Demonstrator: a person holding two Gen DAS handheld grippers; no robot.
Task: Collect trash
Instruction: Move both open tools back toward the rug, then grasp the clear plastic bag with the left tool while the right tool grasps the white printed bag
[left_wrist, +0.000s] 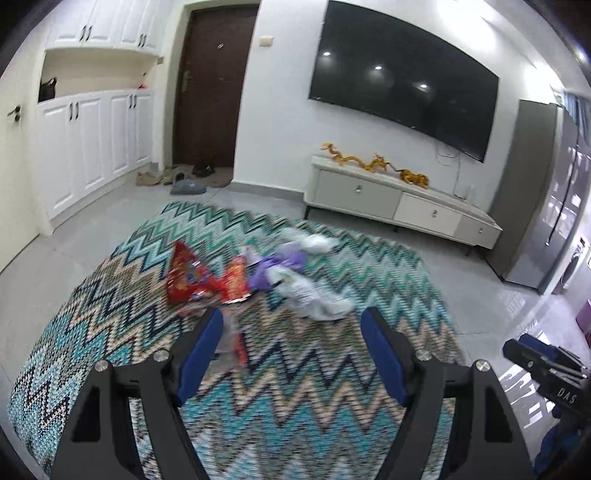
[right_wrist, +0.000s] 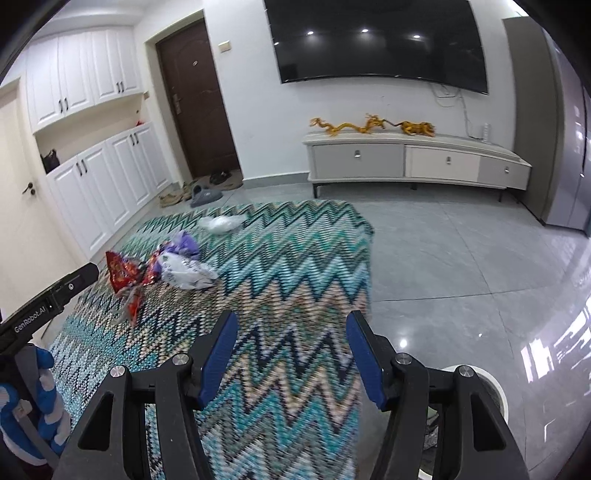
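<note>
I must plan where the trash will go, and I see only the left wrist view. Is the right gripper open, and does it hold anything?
Observer: The right gripper is open, with nothing between its fingers. Only the zigzag rug lies under it.
Operator: Is there a bin somewhere? I see none.
Observer: A white round rim shows on the grey tiles, off the rug and low on the right of the right wrist view. It may be a bin, but most of it is hidden behind the gripper.
Operator: Is the trash in front of that gripper?
Observer: No. The red wrapper lies far to the left in the right wrist view, not between the fingers.
</note>
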